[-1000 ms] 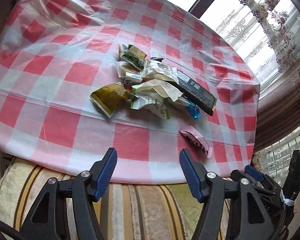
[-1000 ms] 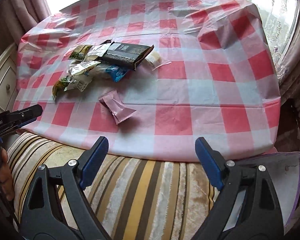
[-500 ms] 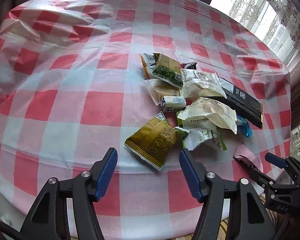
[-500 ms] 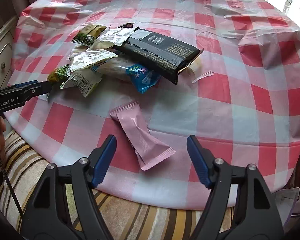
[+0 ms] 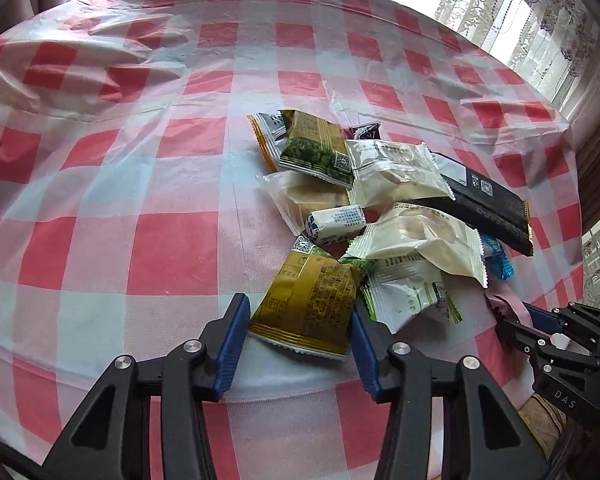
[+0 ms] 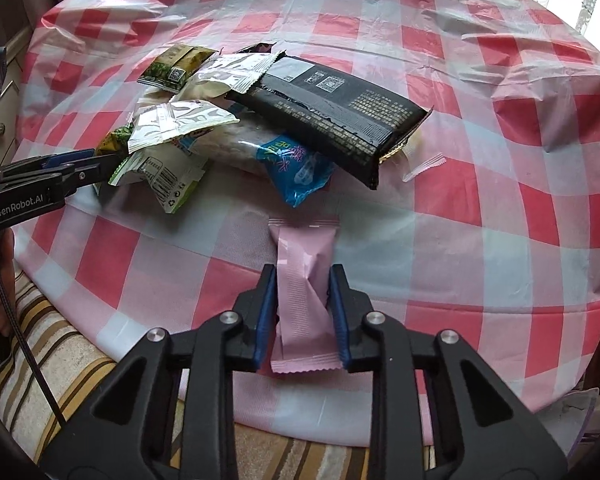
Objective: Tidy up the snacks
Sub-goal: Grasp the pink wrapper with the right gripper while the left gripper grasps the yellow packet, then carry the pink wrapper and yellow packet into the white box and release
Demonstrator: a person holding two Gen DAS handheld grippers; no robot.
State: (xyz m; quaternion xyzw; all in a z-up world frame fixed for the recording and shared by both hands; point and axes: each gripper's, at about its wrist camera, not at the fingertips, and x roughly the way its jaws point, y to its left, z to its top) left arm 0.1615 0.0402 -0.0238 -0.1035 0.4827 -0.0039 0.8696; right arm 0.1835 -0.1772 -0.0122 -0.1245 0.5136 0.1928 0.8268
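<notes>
A pile of snack packets lies on the red-and-white checked table (image 5: 172, 248). My left gripper (image 5: 298, 320) is open, its jaws on either side of a gold-green packet (image 5: 312, 300) at the pile's near edge. My right gripper (image 6: 303, 292) has closed on a pink packet (image 6: 304, 280) lying in front of the pile. In the pile are a long black packet (image 6: 336, 116), a blue-ended packet (image 6: 296, 168), white packets (image 5: 420, 236) and a green packet (image 5: 316, 148). The right gripper also shows in the left wrist view (image 5: 516, 320), and the left one in the right wrist view (image 6: 80, 168).
The tablecloth is wrinkled plastic with folds at the far side (image 6: 520, 76). A striped cushion (image 6: 60, 360) lies below the table's near edge. Curtained windows (image 5: 540, 20) stand behind the table. A drawer unit (image 6: 4, 100) stands at the left.
Both grippers moved forward over the table. The left jaws now flank the gold-green packet. The right jaws narrowed and closed on the pink packet.
</notes>
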